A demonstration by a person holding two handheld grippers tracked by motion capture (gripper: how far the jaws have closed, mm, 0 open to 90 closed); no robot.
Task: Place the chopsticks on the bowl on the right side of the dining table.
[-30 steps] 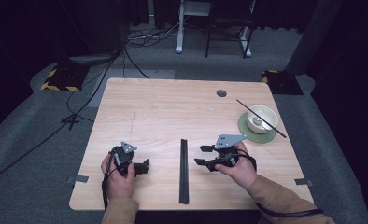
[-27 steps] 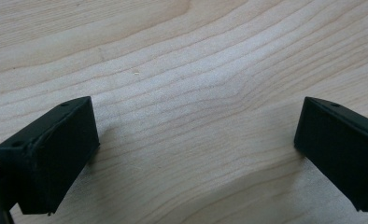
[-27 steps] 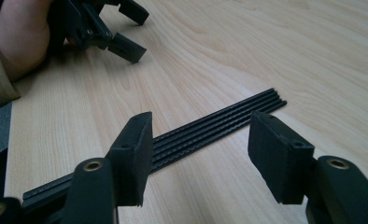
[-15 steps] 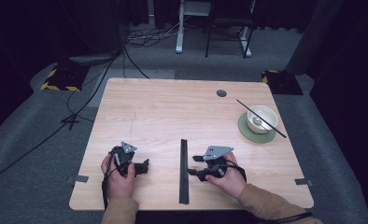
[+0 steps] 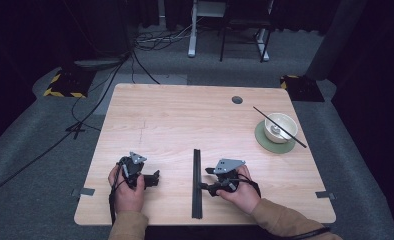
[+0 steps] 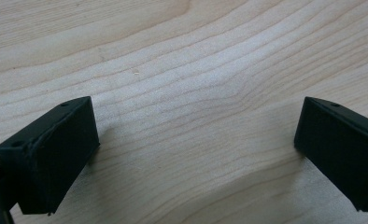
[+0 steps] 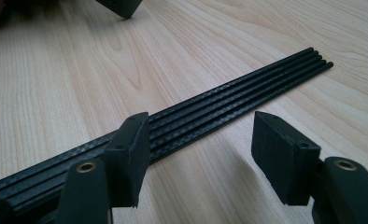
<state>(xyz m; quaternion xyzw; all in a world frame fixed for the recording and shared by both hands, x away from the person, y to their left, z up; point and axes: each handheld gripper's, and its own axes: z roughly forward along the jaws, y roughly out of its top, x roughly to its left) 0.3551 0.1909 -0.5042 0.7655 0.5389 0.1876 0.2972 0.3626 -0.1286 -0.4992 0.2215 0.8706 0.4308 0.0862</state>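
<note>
From the high view, a white bowl (image 5: 280, 127) stands on a round green mat (image 5: 274, 144) near the far right edge of the wooden counter (image 5: 185, 120); a thin black stick (image 5: 280, 127) lies slanted across the bowl's rim, its ends jutting past both sides, and what else the bowl holds cannot be told. A long black ribbed strip (image 5: 197, 184) lies flat at the middle of the near edge, running straight away from the person, its near end close to the counter's rim. The left gripper (image 5: 152, 179) rests on the wood well to the left of the strip, and the right gripper (image 5: 205, 178) sits just beside the strip's right flank. The wide middle and far left of the counter lie bare. In the left gripper view, the left gripper's jaws stand wide apart over plain wood grain, with nothing between them. In the right gripper view, the right gripper's jaws are parted and hold nothing; the left one lies over the strip (image 7: 210, 112), the right one over bare wood beside it, and the strip's far end stops short with open wood beyond.
</note>
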